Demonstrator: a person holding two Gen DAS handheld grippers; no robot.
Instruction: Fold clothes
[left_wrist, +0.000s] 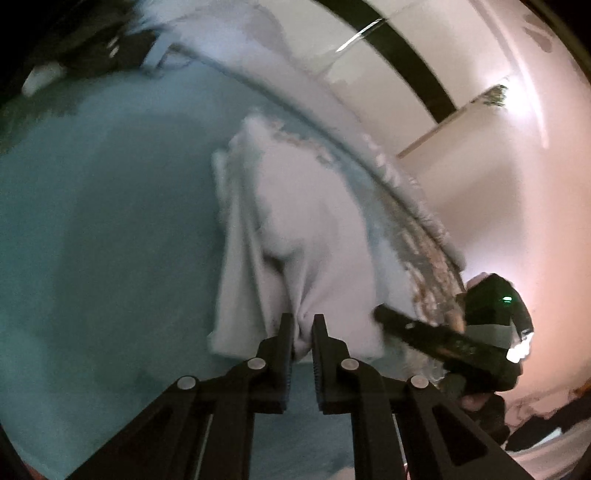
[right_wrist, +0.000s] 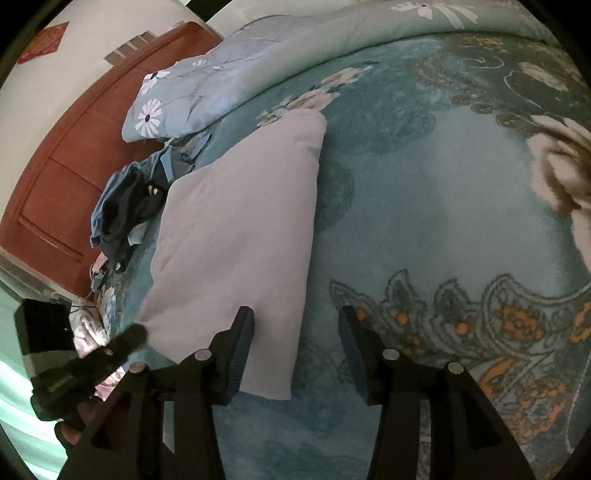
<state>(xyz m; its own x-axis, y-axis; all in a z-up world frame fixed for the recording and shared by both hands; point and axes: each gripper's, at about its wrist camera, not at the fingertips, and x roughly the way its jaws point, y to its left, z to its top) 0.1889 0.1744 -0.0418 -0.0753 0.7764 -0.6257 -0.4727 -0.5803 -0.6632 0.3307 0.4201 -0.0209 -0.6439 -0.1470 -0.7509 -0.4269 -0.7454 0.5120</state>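
A pale grey garment lies folded into a long strip on the teal bedspread. My left gripper is shut on its near edge, and the cloth bunches into creases between the pads. A finger of my right gripper touches the garment's right corner. In the right wrist view the same garment stretches away from me. My right gripper stands open over its near right corner, left finger above the cloth and right finger above the bedspread. The left gripper's finger shows at the lower left.
A blue quilt with white flowers lies at the far side of the bed. A heap of dark and blue clothes sits left of the garment, next to a reddish-brown wooden panel. The bed's edge runs beside a white wall.
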